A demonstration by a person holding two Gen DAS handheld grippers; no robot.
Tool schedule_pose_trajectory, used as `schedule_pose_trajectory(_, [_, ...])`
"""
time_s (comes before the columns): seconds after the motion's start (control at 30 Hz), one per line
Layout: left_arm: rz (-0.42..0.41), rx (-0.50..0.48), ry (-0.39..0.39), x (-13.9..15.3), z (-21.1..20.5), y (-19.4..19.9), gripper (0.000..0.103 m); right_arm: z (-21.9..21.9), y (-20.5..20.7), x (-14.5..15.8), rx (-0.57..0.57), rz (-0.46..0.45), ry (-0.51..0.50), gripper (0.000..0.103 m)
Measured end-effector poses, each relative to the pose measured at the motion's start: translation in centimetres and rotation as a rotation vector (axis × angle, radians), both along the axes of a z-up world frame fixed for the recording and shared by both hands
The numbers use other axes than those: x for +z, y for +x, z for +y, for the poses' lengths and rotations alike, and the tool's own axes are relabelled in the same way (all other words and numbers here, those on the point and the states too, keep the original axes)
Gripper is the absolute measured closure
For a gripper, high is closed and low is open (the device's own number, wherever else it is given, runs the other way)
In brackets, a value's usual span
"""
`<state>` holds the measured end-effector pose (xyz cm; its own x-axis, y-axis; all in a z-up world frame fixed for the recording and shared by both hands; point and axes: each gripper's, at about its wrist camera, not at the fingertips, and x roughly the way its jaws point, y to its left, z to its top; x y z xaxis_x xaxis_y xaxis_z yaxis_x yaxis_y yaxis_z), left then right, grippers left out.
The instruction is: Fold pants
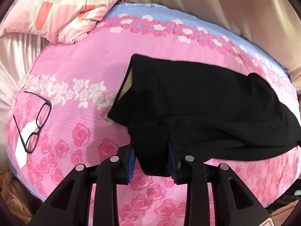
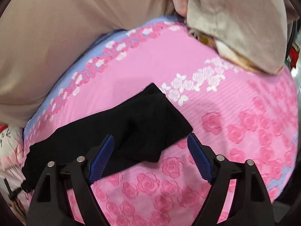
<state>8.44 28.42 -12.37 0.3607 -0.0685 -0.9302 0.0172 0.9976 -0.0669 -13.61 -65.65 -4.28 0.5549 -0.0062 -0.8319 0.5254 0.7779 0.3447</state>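
Left wrist view, left to right: glasses (image 1: 34,124) far left of the left gripper (image 1: 152,163), lying on the pink rose sheet (image 1: 79,79), one lens over a white paper tag (image 1: 22,146). Pink pillow (image 1: 62,11) well ahead-left at the bed's far end. Left gripper's blue pads (image 1: 131,162) are partly closed on a bunched fold of the black pants (image 1: 197,103); fabric fills the gap between them and a bit hangs below. Rest of the pants spreads ahead and to the right, flat on the sheet. Right wrist view: pants (image 2: 131,124) run from far left to just ahead of the right gripper (image 2: 151,146), folded end lying between and just past its fingertips. Right gripper is wide open, holding nothing; left pad (image 2: 101,156) overlaps the cloth in view, contact unclear. Beige cloth (image 2: 235,18) ahead-right at the sheet's far edge. View is motion-blurred.
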Motion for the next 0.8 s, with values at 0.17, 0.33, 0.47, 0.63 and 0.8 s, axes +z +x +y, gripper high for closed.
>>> schedule_pose_trajectory(0.17, [0.004,0.037,0.008,0.2,-0.1,-0.1,0.074,0.6,3.3,-1.7,0.025,0.103,-0.077,0.088])
schedule_pose_trajectory(0.33, [-0.04,0.038,0.005,3.0,0.9,0.9,0.074,4.3,4.3,11.1,0.24,-0.2,-0.387,0.094])
schedule_pose_trajectory(0.47, [-0.059,0.06,0.113,3.7,2.5,1.0,0.078,2.6,2.7,6.5,0.398,0.053,-0.441,0.083])
schedule_pose_trajectory(0.63, [0.013,0.156,0.114,2.2,5.2,0.2,0.078,-0.3,-1.4,-2.0,0.233,0.353,-0.34,0.078])
schedule_pose_trajectory(0.8, [0.019,0.165,0.04,1.1,2.8,-2.0,0.053,1.3,-2.1,-0.4,0.081,0.173,-0.172,0.031])
